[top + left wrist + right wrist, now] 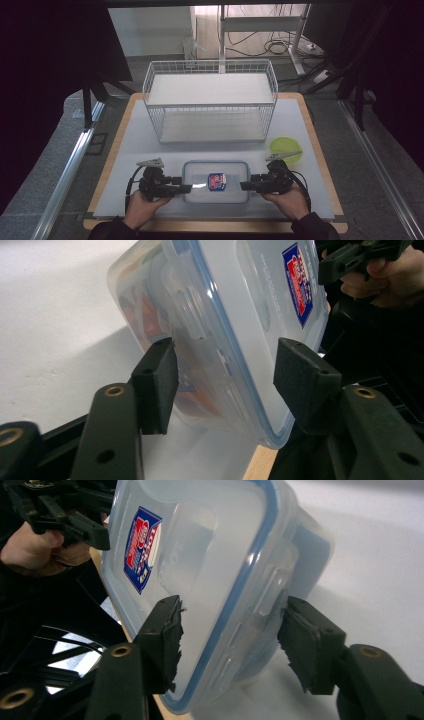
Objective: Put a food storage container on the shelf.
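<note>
A clear plastic container point(200, 172) with a blue-sealed lid and a red and blue label lies on the white mat near the front edge. My left gripper point(187, 188) is at its left end and my right gripper point(245, 185) at its right end, both turned on their sides. In the left gripper view the container point(240, 315) sits between the jaws of the left gripper point(225, 375), one pad on the lid and the other against the latch side. The right gripper point(230, 630) holds the container's point(210, 545) other end the same way. Orange contents show through the wall.
A white wire basket shelf point(210, 102) stands behind the container in the middle of the mat point(125, 145). A green round dish point(286, 147) lies just behind the right hand. The wooden table edge point(215, 227) runs along the front.
</note>
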